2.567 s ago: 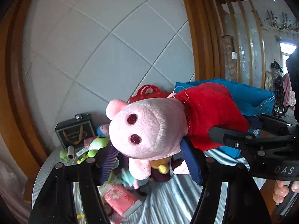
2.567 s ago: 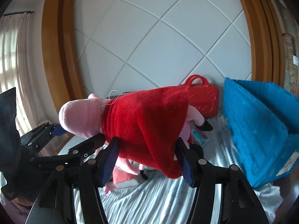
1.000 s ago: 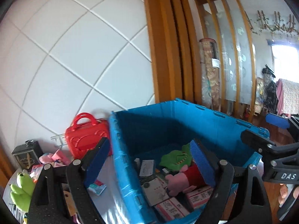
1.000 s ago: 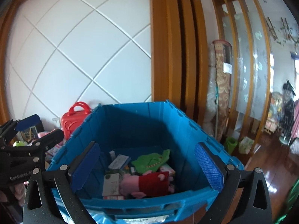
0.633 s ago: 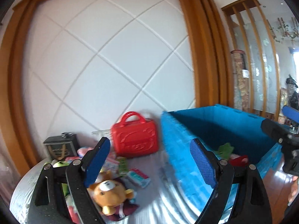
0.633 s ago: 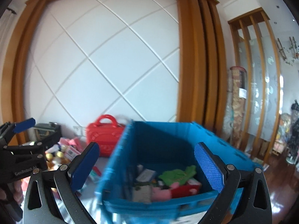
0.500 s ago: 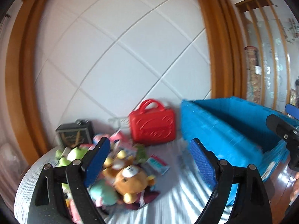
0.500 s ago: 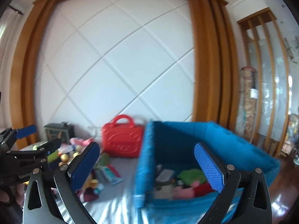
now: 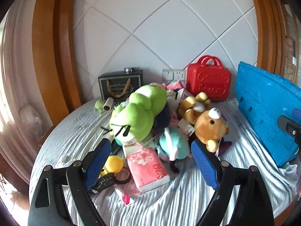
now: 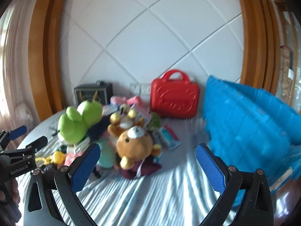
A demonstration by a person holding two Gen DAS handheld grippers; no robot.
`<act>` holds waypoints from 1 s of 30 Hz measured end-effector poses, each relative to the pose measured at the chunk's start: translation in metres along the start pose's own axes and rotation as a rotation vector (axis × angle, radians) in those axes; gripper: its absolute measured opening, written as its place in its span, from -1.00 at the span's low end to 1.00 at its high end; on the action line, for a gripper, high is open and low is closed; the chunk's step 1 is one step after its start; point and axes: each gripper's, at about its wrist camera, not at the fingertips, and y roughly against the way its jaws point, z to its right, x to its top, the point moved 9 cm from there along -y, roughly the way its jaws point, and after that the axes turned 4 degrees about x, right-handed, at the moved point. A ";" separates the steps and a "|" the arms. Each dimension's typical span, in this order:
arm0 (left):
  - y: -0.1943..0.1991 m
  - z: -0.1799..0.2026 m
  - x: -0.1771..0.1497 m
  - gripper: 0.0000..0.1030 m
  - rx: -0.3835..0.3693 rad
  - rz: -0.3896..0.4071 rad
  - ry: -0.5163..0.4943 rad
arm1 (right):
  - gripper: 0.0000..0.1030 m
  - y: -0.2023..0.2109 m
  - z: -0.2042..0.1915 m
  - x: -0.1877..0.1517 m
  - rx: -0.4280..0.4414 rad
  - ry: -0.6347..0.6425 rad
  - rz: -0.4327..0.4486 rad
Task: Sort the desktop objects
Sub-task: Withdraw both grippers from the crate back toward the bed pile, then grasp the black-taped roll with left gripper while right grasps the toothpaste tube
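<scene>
A heap of toys lies on the round grey table: a green frog plush, a brown bear plush, a teal doll, a pink tissue pack and a yellow duck. My left gripper hovers open above the tissue pack and doll, holding nothing. My right gripper is open and empty in front of the bear plush, with the frog plush further left. The blue crate stands at the right.
A red toy suitcase and a dark gift box stand against the white panelled wall. A tape roll and small packets lie near the table's front. The left gripper's body, held by a hand, shows at the right wrist view's left edge.
Both grippers swung left and down from over the blue crate to the toy heap. The pink pig plush, held earlier, lies in the crate. Both stay open.
</scene>
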 end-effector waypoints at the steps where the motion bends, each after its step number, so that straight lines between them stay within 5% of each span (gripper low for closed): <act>1: -0.007 -0.011 -0.009 0.71 0.013 -0.023 0.007 | 1.00 -0.010 -0.008 -0.007 0.017 0.004 -0.025; 11: -0.063 -0.113 -0.103 0.71 0.222 -0.264 0.048 | 1.00 -0.100 -0.112 -0.071 0.280 0.070 -0.217; 16: -0.078 -0.147 -0.135 0.71 0.261 -0.325 0.041 | 1.00 -0.120 -0.169 -0.102 0.370 0.125 -0.290; 22: -0.110 -0.159 -0.146 0.70 0.158 -0.359 -0.033 | 1.00 -0.130 -0.224 -0.121 0.414 0.106 -0.323; 27: -0.138 -0.154 -0.160 0.41 0.019 -0.398 -0.139 | 1.00 -0.138 -0.252 -0.137 0.351 0.045 -0.379; 29: -0.148 -0.151 -0.164 0.25 -0.043 -0.413 -0.155 | 0.81 -0.143 -0.261 -0.143 0.306 0.029 -0.392; 30: -0.152 -0.149 -0.165 0.21 -0.070 -0.420 -0.163 | 0.46 -0.146 -0.265 -0.147 0.286 0.019 -0.401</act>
